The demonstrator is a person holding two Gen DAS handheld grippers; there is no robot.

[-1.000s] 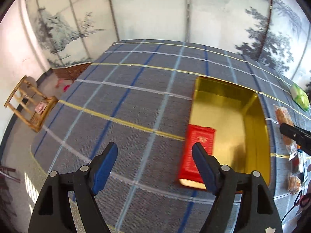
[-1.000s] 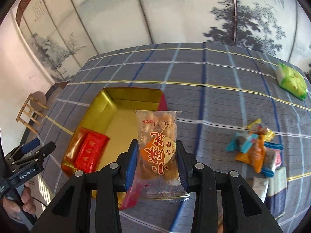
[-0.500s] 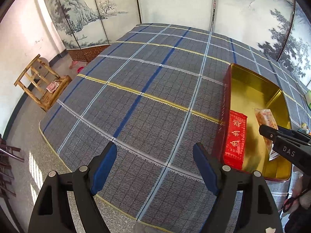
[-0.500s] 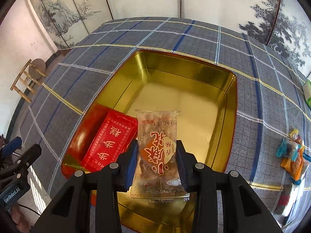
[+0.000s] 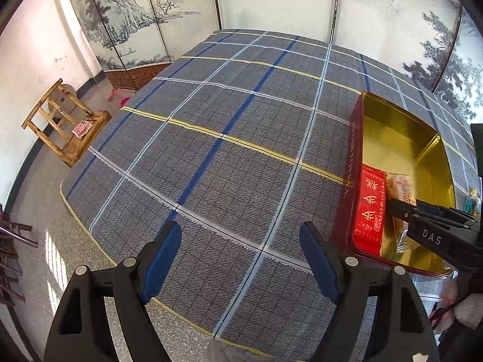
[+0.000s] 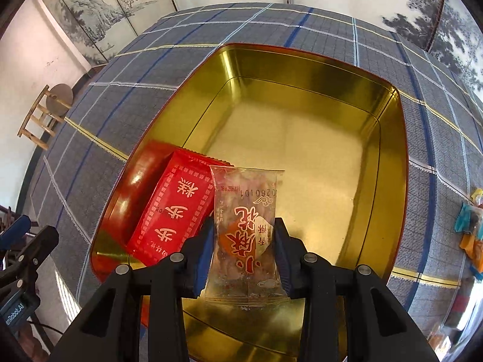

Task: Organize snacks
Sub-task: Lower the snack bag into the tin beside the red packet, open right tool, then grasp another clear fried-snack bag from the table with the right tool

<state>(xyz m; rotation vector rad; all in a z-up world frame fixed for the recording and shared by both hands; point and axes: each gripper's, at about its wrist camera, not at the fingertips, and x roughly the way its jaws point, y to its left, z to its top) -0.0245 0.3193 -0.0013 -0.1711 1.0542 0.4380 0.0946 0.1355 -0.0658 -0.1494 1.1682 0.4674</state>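
Note:
My right gripper (image 6: 243, 250) is shut on a clear snack packet (image 6: 244, 211) with red lettering, held low inside the gold tin (image 6: 389, 163), right beside a red snack packet (image 6: 175, 211) that lies at the tin's near left corner. In the left wrist view the tin (image 5: 428, 157) sits at the right, with the red packet (image 5: 369, 208) and the clear packet (image 5: 400, 185) in it and the right gripper's dark fingers (image 5: 401, 208) reaching in. My left gripper (image 5: 241, 256) hangs open over bare checked cloth, left of the tin, holding nothing.
A grey-blue checked cloth (image 5: 229, 138) covers the table. Several loose wrapped snacks (image 6: 469, 226) lie on the cloth right of the tin. A wooden stool (image 5: 65, 120) stands on the floor beyond the table's left edge. Painted screens (image 5: 135, 27) line the back.
My right gripper carried the clear packet from above the cloth over the tin and down into it, beside the red packet. The left gripper shifted left, away from the tin, and stayed open.

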